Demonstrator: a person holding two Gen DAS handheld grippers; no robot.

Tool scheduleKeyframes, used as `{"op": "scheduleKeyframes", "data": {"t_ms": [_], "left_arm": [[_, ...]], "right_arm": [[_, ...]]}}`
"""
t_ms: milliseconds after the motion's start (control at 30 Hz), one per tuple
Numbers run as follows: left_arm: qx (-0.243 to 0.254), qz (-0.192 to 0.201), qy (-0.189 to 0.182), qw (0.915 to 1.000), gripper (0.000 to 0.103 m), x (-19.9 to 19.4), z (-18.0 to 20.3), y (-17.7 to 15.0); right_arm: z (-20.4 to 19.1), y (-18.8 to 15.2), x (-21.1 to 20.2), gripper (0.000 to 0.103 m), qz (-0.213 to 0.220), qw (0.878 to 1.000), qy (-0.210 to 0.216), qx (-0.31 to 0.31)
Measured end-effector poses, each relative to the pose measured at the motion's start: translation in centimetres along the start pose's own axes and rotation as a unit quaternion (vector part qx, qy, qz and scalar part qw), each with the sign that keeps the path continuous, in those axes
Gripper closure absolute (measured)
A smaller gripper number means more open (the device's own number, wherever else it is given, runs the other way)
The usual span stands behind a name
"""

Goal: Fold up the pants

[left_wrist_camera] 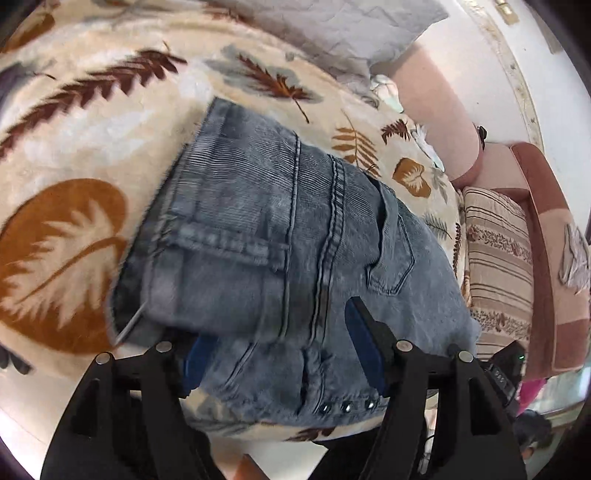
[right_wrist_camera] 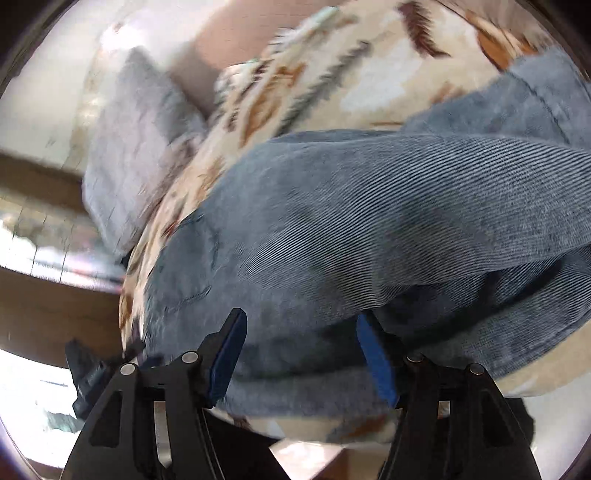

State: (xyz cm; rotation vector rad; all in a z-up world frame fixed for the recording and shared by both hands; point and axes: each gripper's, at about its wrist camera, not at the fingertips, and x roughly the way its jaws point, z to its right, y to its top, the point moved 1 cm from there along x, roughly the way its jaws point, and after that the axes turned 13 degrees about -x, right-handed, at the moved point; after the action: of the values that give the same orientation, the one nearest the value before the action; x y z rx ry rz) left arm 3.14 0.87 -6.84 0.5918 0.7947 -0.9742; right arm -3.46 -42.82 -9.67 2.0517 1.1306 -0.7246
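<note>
The blue denim pants (left_wrist_camera: 280,236) lie folded in a thick bundle on the leaf-patterned blanket (left_wrist_camera: 74,155). Their waistband with metal studs (left_wrist_camera: 347,406) faces the near edge. My left gripper (left_wrist_camera: 275,354) is open, its jaws wide apart over the waist end; the left blue pad (left_wrist_camera: 195,365) sits partly under a denim fold. In the right wrist view the pants (right_wrist_camera: 369,221) fill the frame, blurred. My right gripper (right_wrist_camera: 301,354) is open just above the near denim edge, holding nothing.
A grey pillow (left_wrist_camera: 354,29) lies at the far side of the bed and also shows in the right wrist view (right_wrist_camera: 133,147). A striped cushion (left_wrist_camera: 498,258) and a pink sofa (left_wrist_camera: 554,240) stand to the right. The blanket edge runs close below both grippers.
</note>
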Motion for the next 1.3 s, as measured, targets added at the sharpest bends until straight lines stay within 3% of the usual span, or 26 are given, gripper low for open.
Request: {"op": "scheduleKeyframes", "data": {"t_ms": [100, 133, 167, 200, 233, 267, 333, 467, 533, 700, 767, 833, 900, 933, 1000, 1133, 1233, 1300], "left_arm": [[-0.004, -0.023, -0.006, 0.9997, 0.038, 1.2, 0.6, 1.2], [-0.005, -0.028, -0.014, 0.9995, 0.049, 1.1, 0.9, 1.6], [0.000, -0.033, -0.018, 0.9993, 0.072, 1.0, 1.3, 2.0], [0.007, -0.038, -0.014, 0.9992, 0.082, 0.9, 1.6, 2.3], [0.013, -0.043, -0.013, 0.9989, 0.092, 0.5, 1.9, 2.8], [0.011, -0.047, -0.018, 0.9987, 0.093, 0.1, 1.9, 3.0], [0.013, -0.038, -0.029, 0.9988, 0.094, -1.5, 1.7, 3.0], [0.018, -0.026, -0.044, 0.9985, 0.094, -4.5, 0.0, -0.3], [0.022, -0.022, -0.042, 0.9986, 0.094, -4.8, -1.2, -1.8], [-0.014, -0.007, 0.014, 0.9998, 0.093, -2.6, -4.4, -4.0], [-0.016, -0.007, 0.013, 0.9998, 0.092, -3.2, -4.3, -4.4], [0.012, 0.012, 0.014, 0.9998, 0.089, -4.5, -3.5, -4.8], [0.042, 0.029, 0.011, 0.9986, 0.077, -5.5, -2.3, -5.0], [0.049, 0.030, 0.005, 0.9983, 0.066, -5.7, -1.9, -5.1], [0.052, 0.027, 0.005, 0.9983, 0.063, -5.5, -1.3, -5.1], [0.069, 0.021, -0.012, 0.9973, 0.063, -6.8, -0.2, -5.6], [0.088, 0.054, -0.022, 0.9944, 0.063, -9.6, -0.3, -5.4], [0.095, 0.098, -0.009, 0.9906, 0.060, -11.6, -0.6, -4.0]], "right_arm": [[0.7, -0.5, 0.3, 0.039, 0.018, 0.999, 0.000, 0.034], [0.8, -0.5, 0.0, 0.042, 0.032, 0.999, 0.003, 0.039], [0.7, -0.4, -0.4, 0.056, 0.049, 0.998, 0.005, 0.042], [0.6, -0.2, -0.8, 0.083, 0.059, 0.997, 0.003, 0.044], [0.5, 0.1, -1.1, 0.094, 0.068, 0.997, 0.008, 0.044], [0.4, 0.2, -1.8, 0.096, 0.077, 0.996, 0.017, 0.047], [-0.5, 0.3, -3.3, 0.096, 0.090, 0.995, 0.031, 0.038], [-3.0, -2.4, -7.4, 0.097, 0.109, 0.993, 0.045, -0.001], [-2.9, -4.6, -7.8, 0.097, 0.093, 0.995, 0.045, -0.007], [0.2, -7.6, -5.3, 0.092, 0.024, 0.999, 0.032, 0.005], [1.0, -7.7, -6.7, 0.089, 0.042, 0.998, 0.039, 0.007], [1.7, -7.9, -9.0, 0.080, 0.076, 0.996, 0.040, 0.011], [3.5, -7.7, -12.5, 0.062, 0.136, 0.990, 0.006, 0.023], [4.8, -7.2, -14.2, 0.060, 0.164, 0.986, -0.018, 0.036], [7.0, -5.6, -16.0, 0.057, 0.192, 0.979, -0.051, 0.053], [9.8, -0.7, -15.8, 0.055, 0.183, 0.976, -0.112, 0.047], [10.4, 2.9, -14.2, 0.054, 0.168, 0.971, -0.166, 0.019], [10.4, 4.7, -13.0, 0.052, 0.162, 0.966, -0.200, -0.001]]}}
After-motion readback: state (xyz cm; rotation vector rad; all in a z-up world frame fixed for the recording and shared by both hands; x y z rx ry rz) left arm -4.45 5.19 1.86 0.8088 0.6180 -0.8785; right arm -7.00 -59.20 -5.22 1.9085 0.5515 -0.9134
